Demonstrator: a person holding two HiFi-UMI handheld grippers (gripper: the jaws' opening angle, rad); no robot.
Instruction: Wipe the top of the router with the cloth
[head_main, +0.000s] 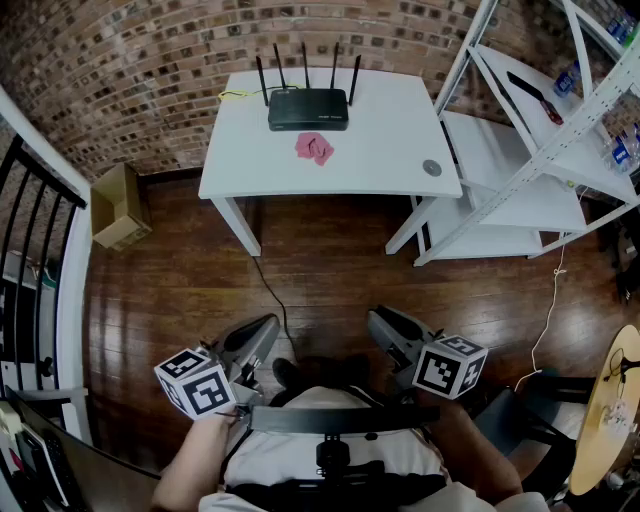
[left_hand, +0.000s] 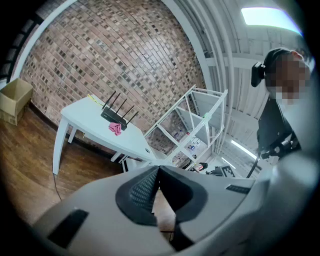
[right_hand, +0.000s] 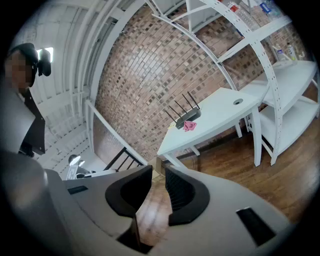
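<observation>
A black router (head_main: 307, 108) with several upright antennas stands at the back of a white table (head_main: 390, 120). Just in front of it lies a crumpled pink cloth (head_main: 314, 148). Both grippers are far from the table, held low in front of the person's body over the wooden floor. My left gripper (head_main: 268, 322) is shut with nothing in it, and my right gripper (head_main: 377, 318) is shut and empty too. The left gripper view shows its jaws (left_hand: 158, 170) meeting, with the router (left_hand: 114, 116) and cloth (left_hand: 115, 128) small beyond. The right gripper view shows the router (right_hand: 184, 116) and cloth (right_hand: 190, 125) past its tips (right_hand: 158, 169).
A small grey round object (head_main: 431, 167) lies near the table's right edge. White metal shelving (head_main: 520, 150) stands to the right of the table. A cardboard box (head_main: 118, 205) sits on the floor at the left by a black railing (head_main: 30, 230). A cable (head_main: 270, 290) runs across the floor.
</observation>
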